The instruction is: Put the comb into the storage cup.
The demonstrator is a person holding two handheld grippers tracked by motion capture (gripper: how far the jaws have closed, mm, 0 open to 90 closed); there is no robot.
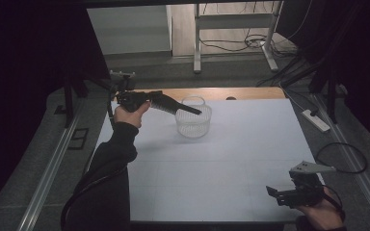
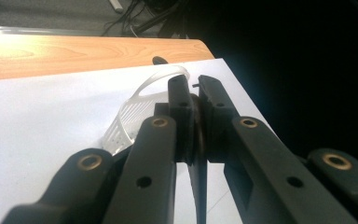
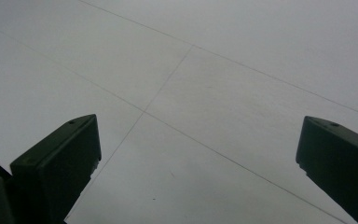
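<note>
A clear perforated basket (image 1: 193,120) with an arched handle stands on the white table (image 1: 231,159) near its far edge. My left gripper (image 1: 197,112) reaches in from the left, its tips over the basket's rim. In the left gripper view the jaws (image 2: 193,81) are shut, with the basket (image 2: 126,121) just below and left of them. A thin dark edge shows between the pads; I cannot tell what it is. My right gripper (image 1: 275,195) rests low at the table's front right corner. In the right gripper view it (image 3: 193,123) stands open over bare table.
A wooden strip (image 1: 221,92) runs along the table's far edge. A black stand (image 1: 118,84) rises at the far left corner. On the floor to the right lie a power strip (image 1: 315,120) and a looped cable (image 1: 342,156). Metal frame legs (image 1: 197,48) stand beyond.
</note>
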